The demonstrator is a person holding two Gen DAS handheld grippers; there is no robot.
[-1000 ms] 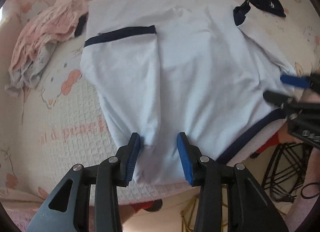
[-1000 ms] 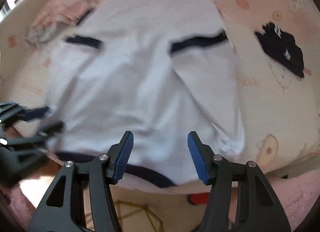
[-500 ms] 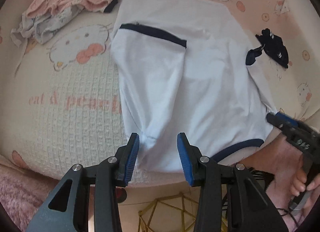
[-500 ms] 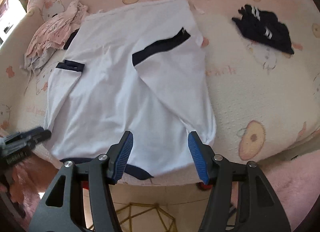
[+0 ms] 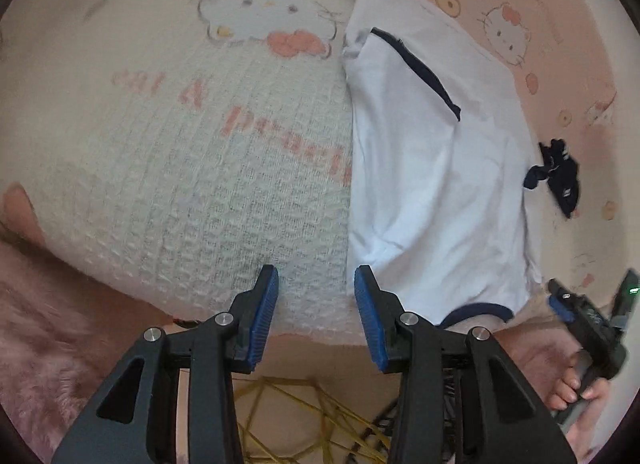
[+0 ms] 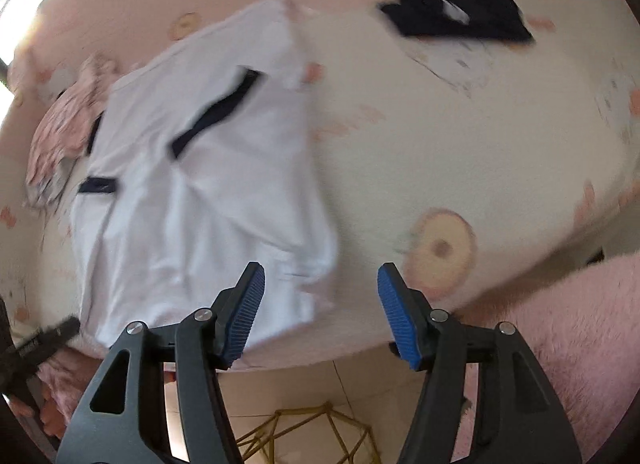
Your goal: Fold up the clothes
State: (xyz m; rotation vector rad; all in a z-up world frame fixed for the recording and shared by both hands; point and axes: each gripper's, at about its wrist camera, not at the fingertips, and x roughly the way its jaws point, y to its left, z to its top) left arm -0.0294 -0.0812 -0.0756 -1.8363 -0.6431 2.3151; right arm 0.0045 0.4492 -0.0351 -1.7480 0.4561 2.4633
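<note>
My left gripper (image 5: 316, 304) hangs spread and empty over the cream blanket (image 5: 180, 167), the white shirt (image 5: 432, 167) lying flat just to its right. My right gripper (image 6: 320, 306) is spread too, nothing between its pads, above the shirt's near corner; the dark garment (image 6: 456, 9) lies well apart

Home bedroom: cartoon-cat blanket (image 5: 168, 167) (pink, cream); strewn clothes (image 6: 456, 15)

Smooth white cloth shirt (image 5: 432, 183), waffle-textured blanket (image 5: 200, 183), ribbed jaws
</note>
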